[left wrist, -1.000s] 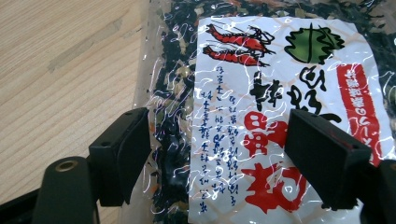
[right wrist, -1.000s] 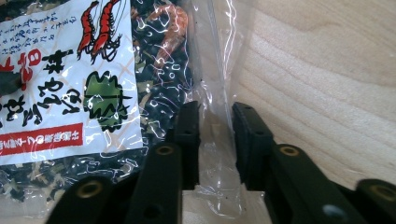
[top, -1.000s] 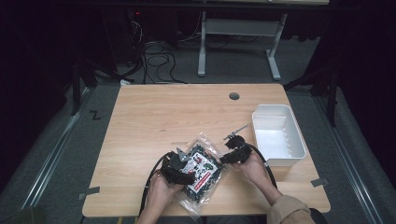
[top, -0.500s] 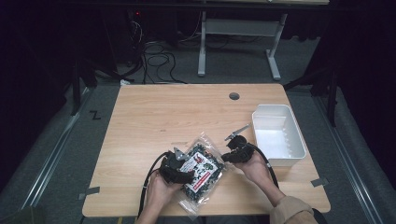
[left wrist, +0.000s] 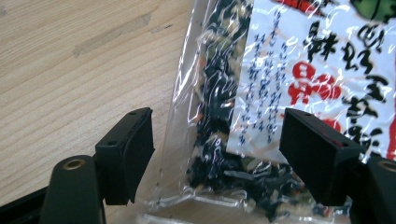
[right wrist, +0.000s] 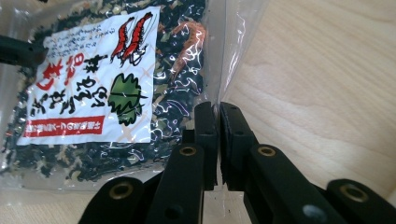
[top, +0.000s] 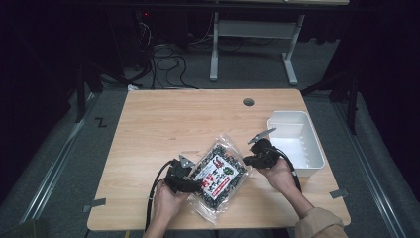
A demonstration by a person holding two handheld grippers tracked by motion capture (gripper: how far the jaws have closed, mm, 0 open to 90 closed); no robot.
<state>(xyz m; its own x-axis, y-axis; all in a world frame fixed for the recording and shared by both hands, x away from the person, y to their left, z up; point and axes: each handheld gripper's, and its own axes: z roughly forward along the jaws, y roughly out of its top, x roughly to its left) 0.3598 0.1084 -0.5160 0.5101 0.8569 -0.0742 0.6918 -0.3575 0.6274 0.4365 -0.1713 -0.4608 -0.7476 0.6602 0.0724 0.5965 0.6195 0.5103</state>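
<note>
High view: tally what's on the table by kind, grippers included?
Clear plastic bag of dark dried flakes with a white label: 1
White rectangular plastic bin: 1
Black two-jaw grippers: 2, left gripper, right gripper
Total: 4

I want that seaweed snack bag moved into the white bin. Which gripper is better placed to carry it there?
Probably the right gripper: its jaws are shut on the clear edge of the snack bag, and it is nearer the white bin. The left gripper is open, its jaws straddling the bag's other end.
</note>
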